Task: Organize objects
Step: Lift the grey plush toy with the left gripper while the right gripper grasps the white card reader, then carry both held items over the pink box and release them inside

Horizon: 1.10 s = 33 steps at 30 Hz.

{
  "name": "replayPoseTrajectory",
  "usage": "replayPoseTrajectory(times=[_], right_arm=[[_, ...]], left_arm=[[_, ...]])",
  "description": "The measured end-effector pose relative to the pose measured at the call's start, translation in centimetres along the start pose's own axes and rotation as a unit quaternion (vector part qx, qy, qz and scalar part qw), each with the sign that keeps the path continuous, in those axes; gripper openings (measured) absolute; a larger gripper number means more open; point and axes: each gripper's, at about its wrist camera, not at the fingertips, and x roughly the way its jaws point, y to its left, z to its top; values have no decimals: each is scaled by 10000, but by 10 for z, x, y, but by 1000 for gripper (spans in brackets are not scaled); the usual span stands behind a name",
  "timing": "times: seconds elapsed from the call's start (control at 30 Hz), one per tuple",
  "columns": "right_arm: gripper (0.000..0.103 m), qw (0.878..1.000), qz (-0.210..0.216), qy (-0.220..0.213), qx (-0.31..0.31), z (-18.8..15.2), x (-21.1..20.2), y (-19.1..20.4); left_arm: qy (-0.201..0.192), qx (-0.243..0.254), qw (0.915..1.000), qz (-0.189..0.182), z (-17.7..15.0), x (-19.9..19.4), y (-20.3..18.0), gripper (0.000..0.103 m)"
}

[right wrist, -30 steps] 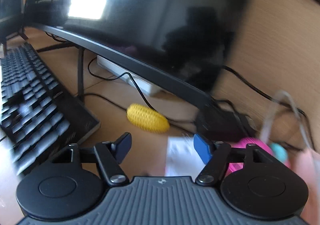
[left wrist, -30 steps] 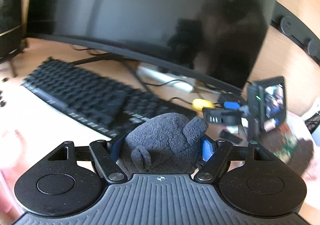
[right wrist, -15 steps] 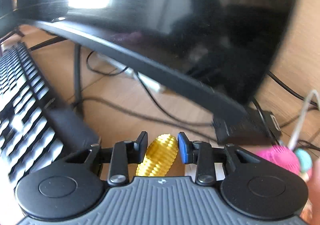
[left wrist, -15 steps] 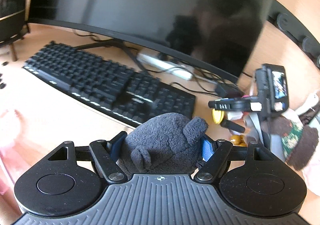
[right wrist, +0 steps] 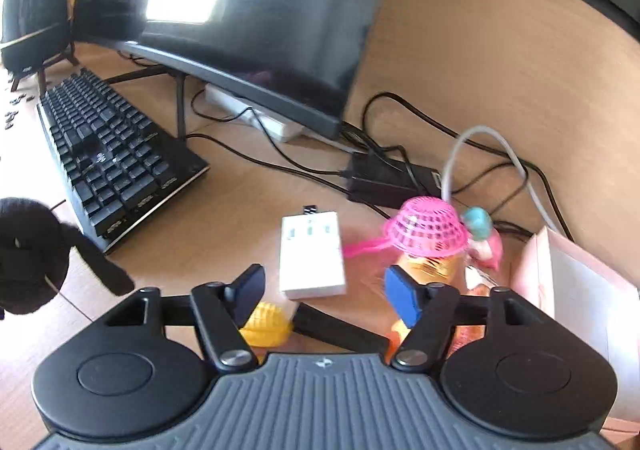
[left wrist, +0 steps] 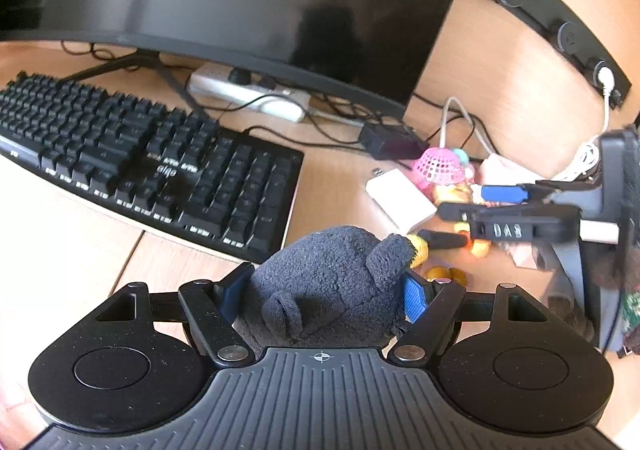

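Grey plush toy (left wrist: 328,282) clamped in left gripper (left wrist: 326,292), above surface (left wrist: 72,234). Right gripper (right wrist: 324,292) jaws just opened, yellow corn toy (right wrist: 266,324) loose at seven o'clock. Advice: carry plush low, release gently beside toy pile.

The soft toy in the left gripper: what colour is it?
Dark grey soft toy, clearest in the left wrist view.

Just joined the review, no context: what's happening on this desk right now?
A person is tidying the desk with two handheld claws. The left claw grips a grey plush toy. The right claw has just been opening; the yellow corn toy lies on the desk below its left finger, beside a white adapter and a pink-hatted doll.
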Motion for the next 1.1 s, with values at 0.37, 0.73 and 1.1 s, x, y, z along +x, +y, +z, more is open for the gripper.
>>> replayPoseTrajectory(times=[0.37, 0.73, 1.1], right_arm=[[49, 9972, 29, 718, 186, 17, 91, 9], [47, 9990, 9, 66, 449, -11, -65, -25], [47, 9888, -1150, 116, 949, -132, -197, -99]], left_arm=[[93, 10, 9999, 122, -9, -17, -6, 79], [525, 928, 9916, -733, -13, -5, -108, 79], [203, 1984, 9664, -1624, 26, 12, -264, 79]])
